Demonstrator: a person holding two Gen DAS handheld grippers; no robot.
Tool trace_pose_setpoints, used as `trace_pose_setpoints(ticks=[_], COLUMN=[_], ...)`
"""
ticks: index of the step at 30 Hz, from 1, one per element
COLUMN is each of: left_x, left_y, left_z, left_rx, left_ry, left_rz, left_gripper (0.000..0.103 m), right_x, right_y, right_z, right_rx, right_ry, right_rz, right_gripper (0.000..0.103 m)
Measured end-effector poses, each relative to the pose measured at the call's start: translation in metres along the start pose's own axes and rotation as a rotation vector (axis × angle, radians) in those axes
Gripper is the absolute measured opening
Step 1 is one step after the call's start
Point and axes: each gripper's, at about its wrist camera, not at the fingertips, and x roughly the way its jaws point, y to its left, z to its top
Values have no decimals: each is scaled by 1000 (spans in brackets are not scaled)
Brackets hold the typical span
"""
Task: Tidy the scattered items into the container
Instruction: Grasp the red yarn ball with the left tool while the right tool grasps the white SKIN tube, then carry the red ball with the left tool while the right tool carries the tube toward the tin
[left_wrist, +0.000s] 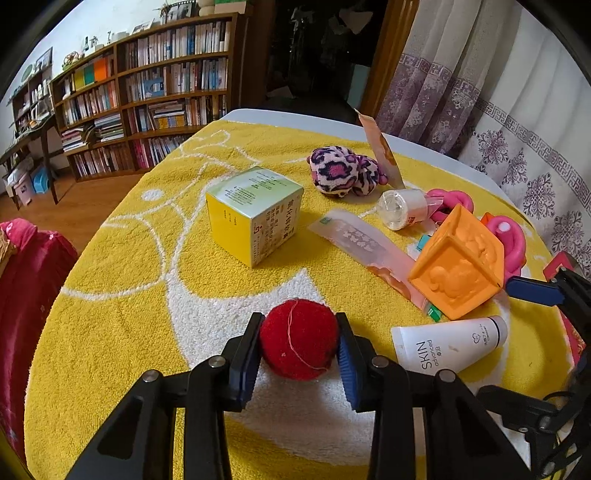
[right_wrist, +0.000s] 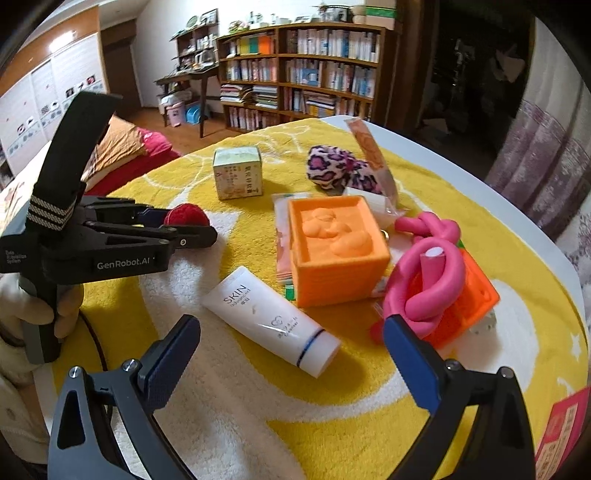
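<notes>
A red felt ball (left_wrist: 299, 343) rests on the yellow and white towel (left_wrist: 147, 332), and both pads of my left gripper (left_wrist: 300, 322) press on its sides. The right wrist view shows the same grip (right_wrist: 186, 227) from the side, with the ball (right_wrist: 184, 216) between the fingers. My right gripper (right_wrist: 291, 326) stands wide open just above a white "SKIN" tube (right_wrist: 269, 317), touching nothing. An orange foam cube (right_wrist: 332, 251) lies beyond the tube. A knotted pink foam rod (right_wrist: 424, 273) lies on an orange plastic basket (right_wrist: 476, 295) at the right.
A yellow-green carton (left_wrist: 255, 214), a leopard-print plush (left_wrist: 343, 170), a small white bottle (left_wrist: 400, 208) and a flat pink sachet (left_wrist: 369, 251) lie further back. An orange packet (left_wrist: 380, 147) stands upright. A gloved hand (right_wrist: 33, 302) holds the left gripper. The table edge (right_wrist: 554, 240) runs along the right.
</notes>
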Motion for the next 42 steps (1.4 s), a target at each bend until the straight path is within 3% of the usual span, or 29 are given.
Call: trace_pose_setpoints(ticks=[6,8,12,14,15,25,34,42], left_x=[0,0,0,0,0,-1,-6,-12], left_y=[0,0,0,-1,-1,1,-4,-25], left_z=[-1,-1,-1,-1,-1,-1,-5,-19], left_rx=[0,-1,-1,-1,-1,-12,5,56], left_ry=[4,5,6,6,6,-4,-9,1], left_rz=[0,-1,0,0,-1,-19,-25,-44], left_gripper=[39,39,39,39,39,39,38,38], right_x=[16,21,25,22,20,-12,-48,-68], right_y=[2,1,5,7,8,2,-20,-39], right_z=[5,5,3,1,0,-29,-68,-86], right_rx=[-66,-78,-105,-109,-112,27,323,488], right_ry=[60,87,113,119,122,87,4,-76], right_rz=[-1,14,39,53,53,26,-45,-99], right_gripper=[87,72,57,42,39,37,37,37])
